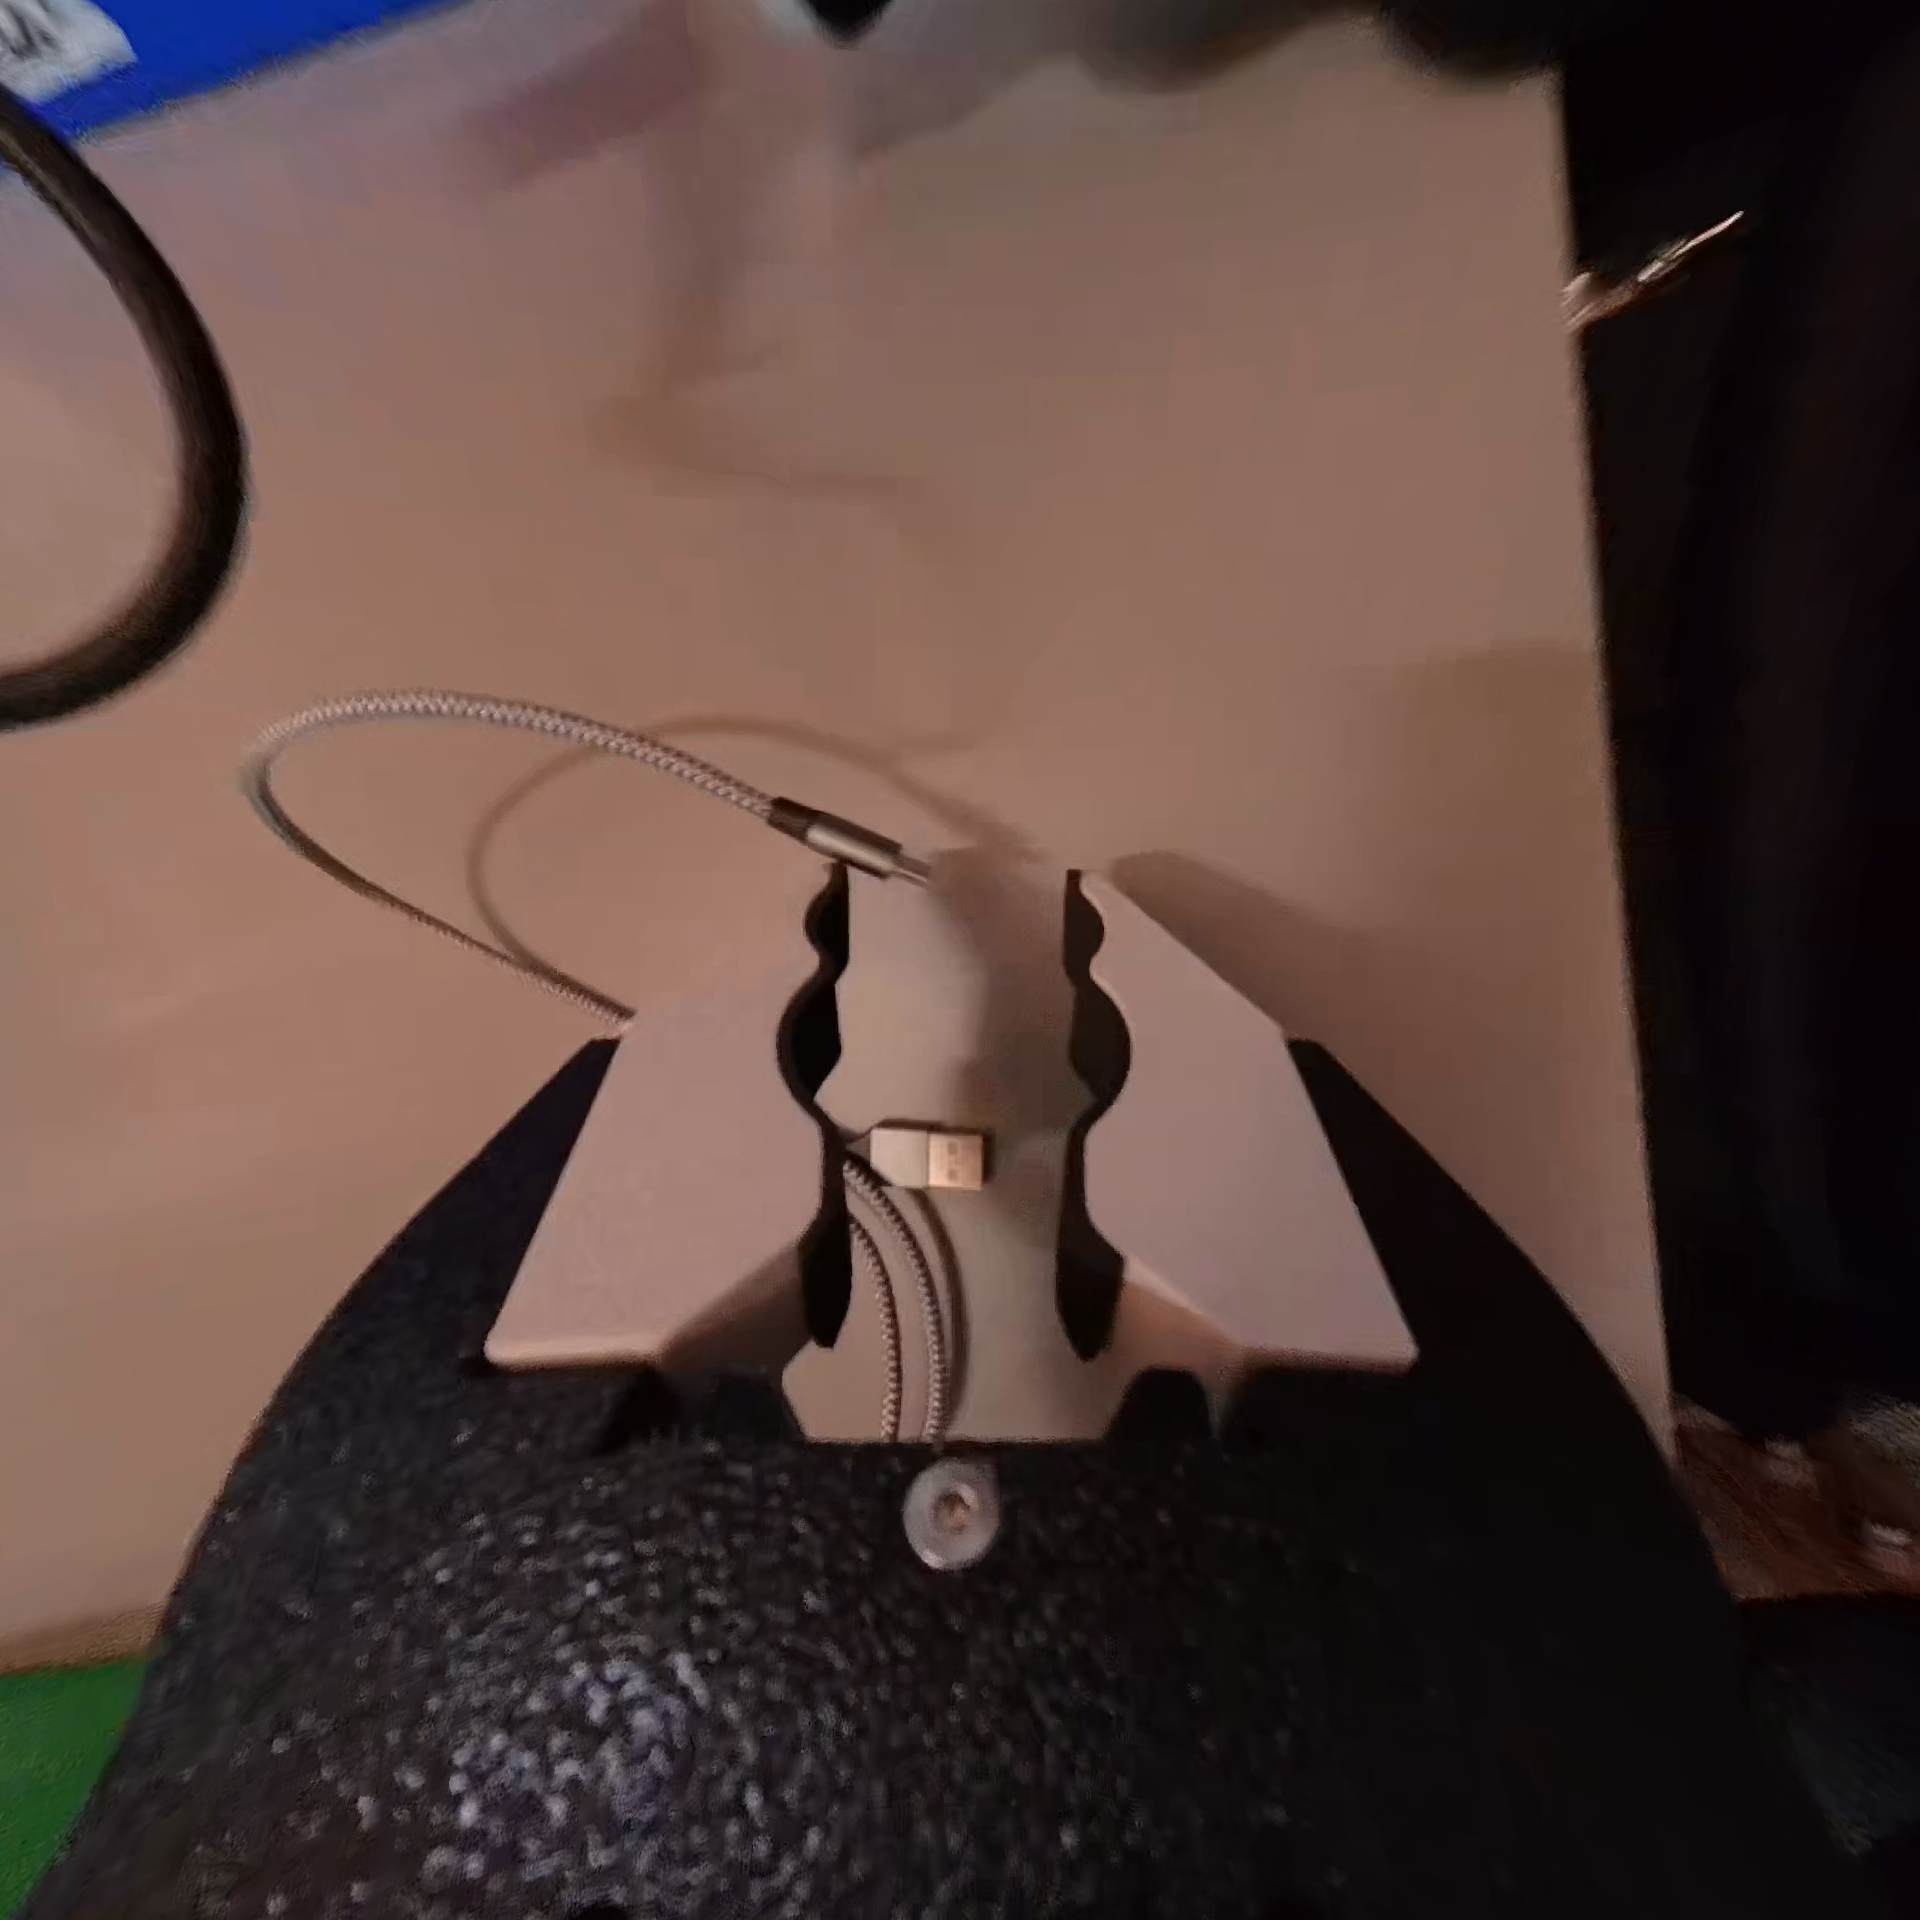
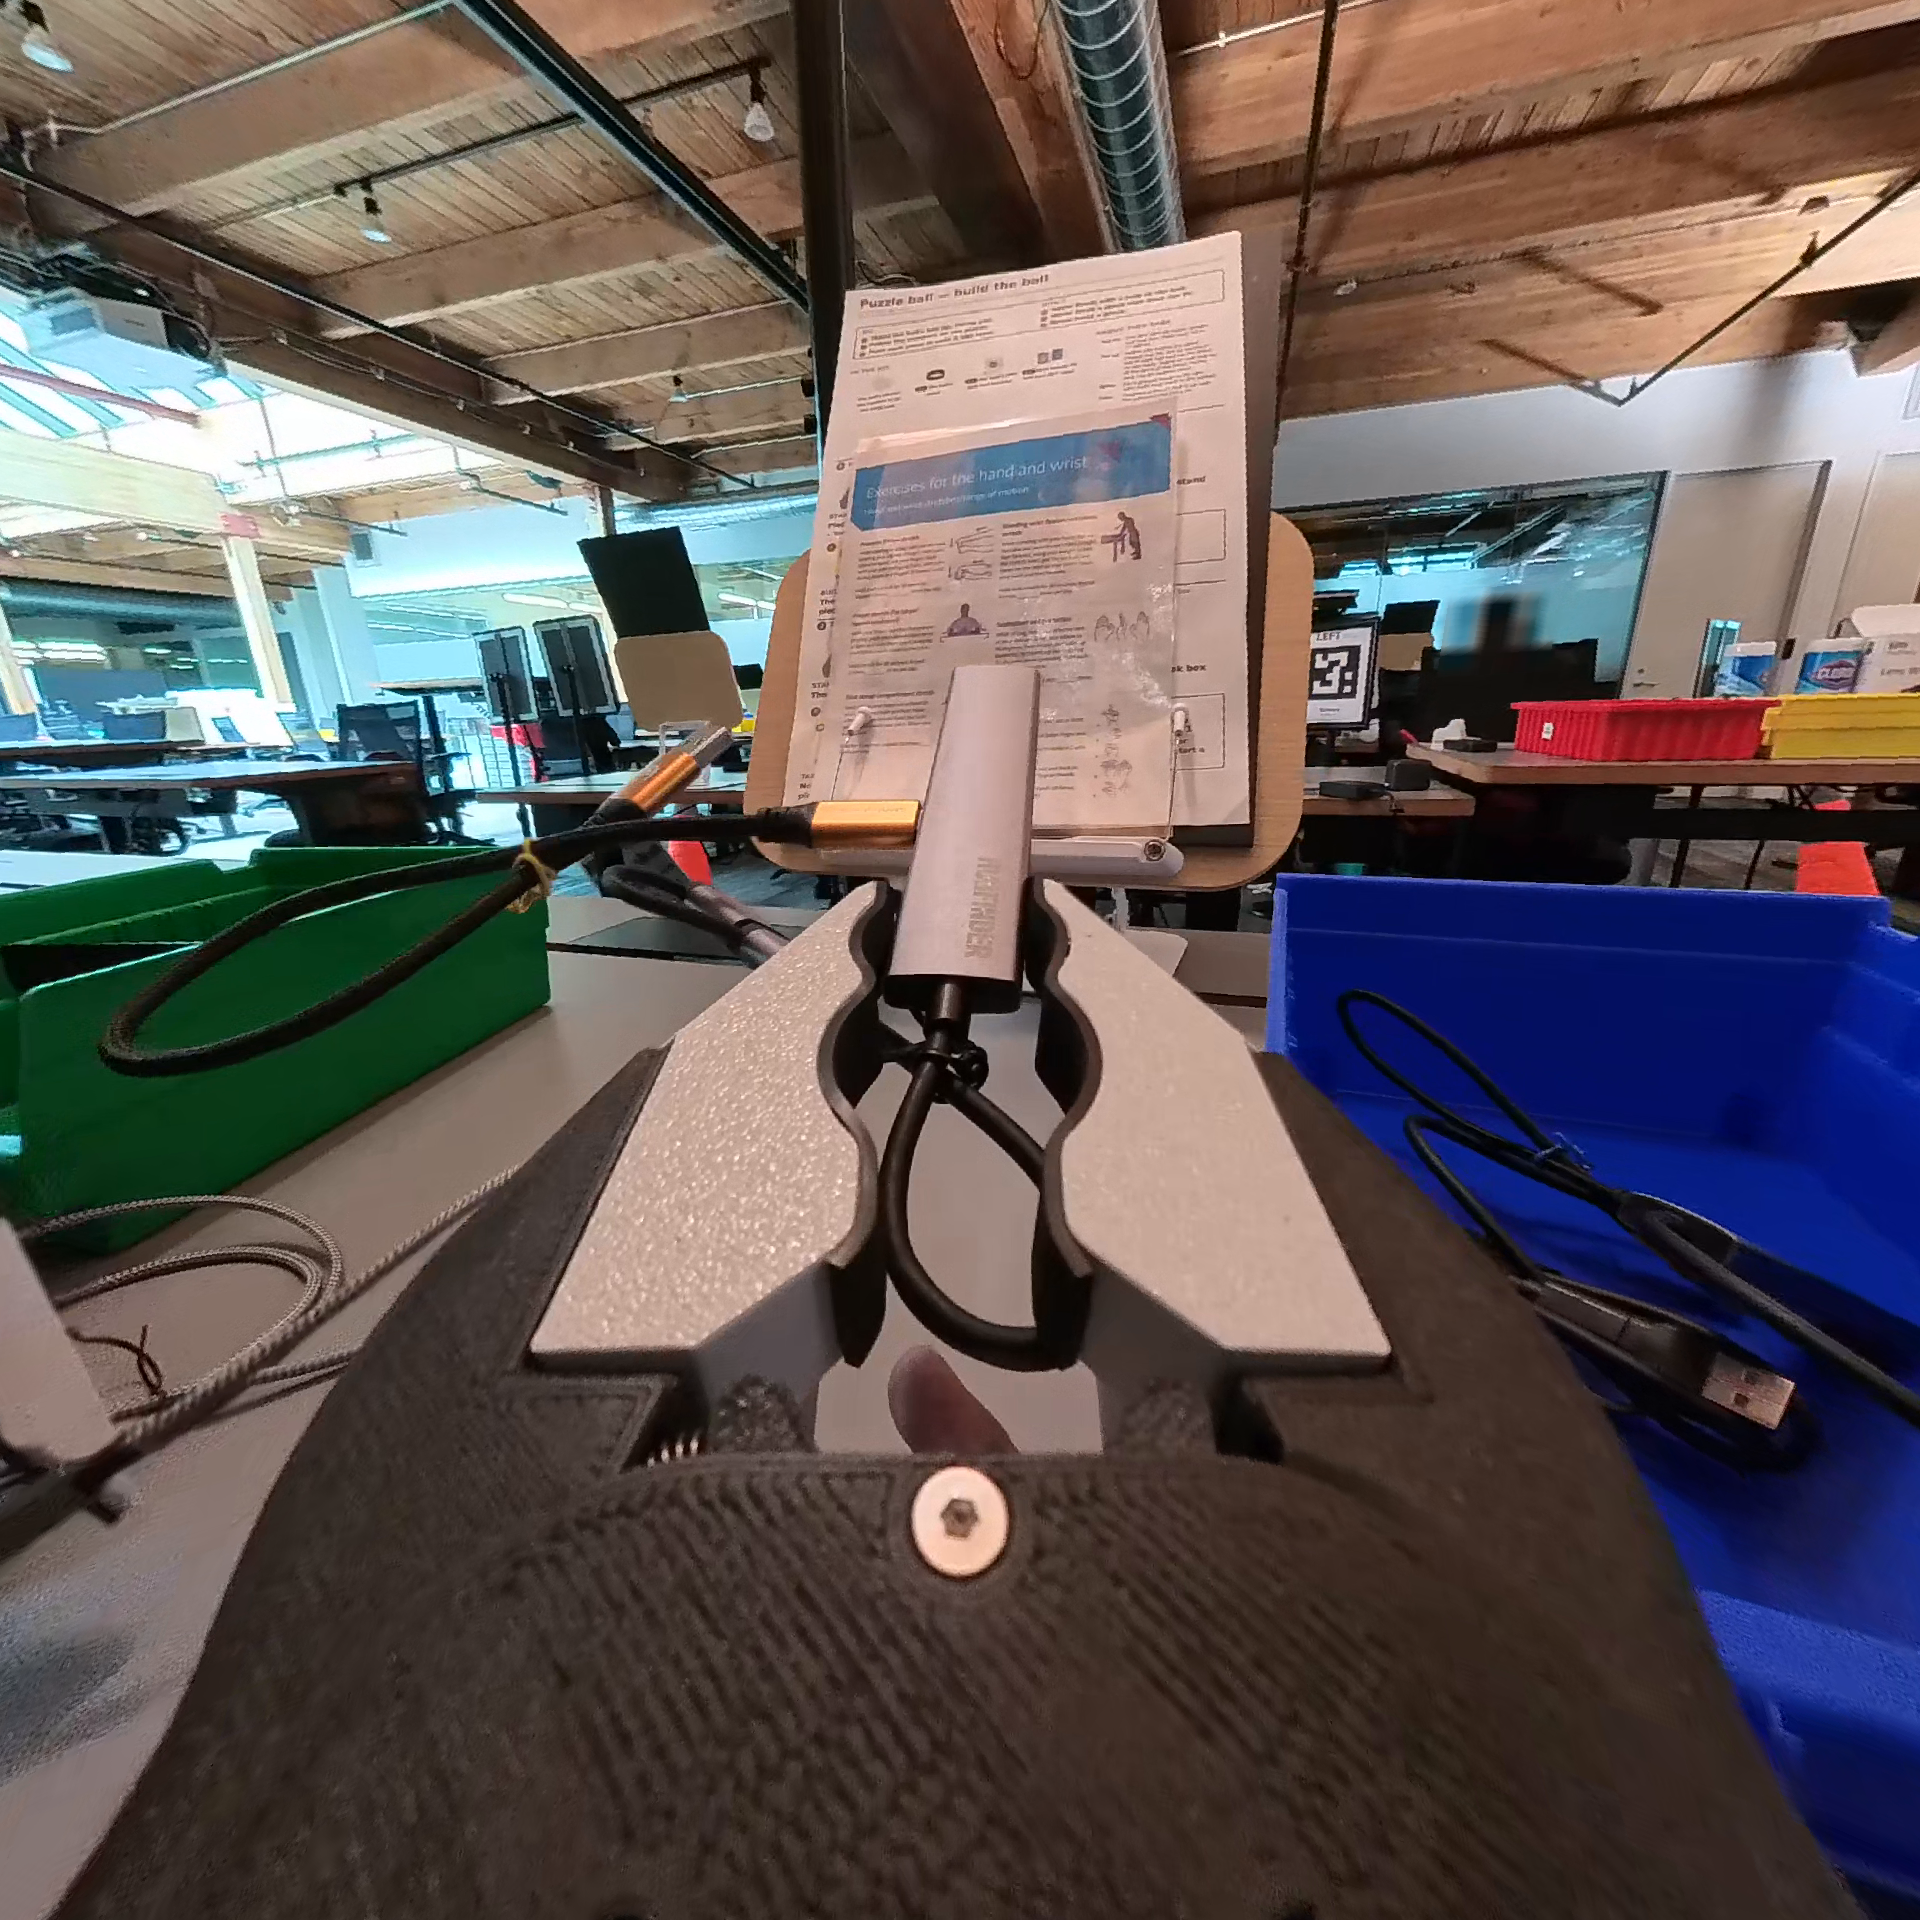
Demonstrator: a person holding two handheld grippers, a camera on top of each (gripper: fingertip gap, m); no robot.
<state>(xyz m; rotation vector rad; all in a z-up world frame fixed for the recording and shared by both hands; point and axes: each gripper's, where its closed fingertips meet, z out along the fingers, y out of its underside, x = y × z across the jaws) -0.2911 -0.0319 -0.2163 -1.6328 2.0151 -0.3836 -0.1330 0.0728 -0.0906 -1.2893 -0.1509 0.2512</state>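
Note:
My right gripper (image 2: pixel 961 894) is shut on a grey USB hub (image 2: pixel 971 800) and holds it upright above the table; the hub's own short black lead (image 2: pixel 935 1195) loops back between the fingers. A black braided cable (image 2: pixel 343 935) with a gold plug (image 2: pixel 864 823) is plugged into the hub's left side; its other gold plug (image 2: pixel 675 774) hangs free. My left gripper (image 1: pixel 956 878) is open, pointing down at the beige table (image 1: pixel 935 520). A silver braided cable (image 1: pixel 436 717) lies there; its USB plug (image 1: pixel 930 1155) is between the fingers, its small plug (image 1: pixel 847 840) by the left fingertip.
A green bin (image 2: pixel 260 997) stands at left and a blue bin (image 2: pixel 1610 1039) holding black cables (image 2: pixel 1621 1247) at right. A document stand with papers (image 2: pixel 1029 540) is behind the hub. The silver cable also shows in the right wrist view (image 2: pixel 260 1278). A dark upright object (image 1: pixel 1766 727) is right of my left gripper. The gap from one gripper's tips to the other's is roughly 25 centimetres.

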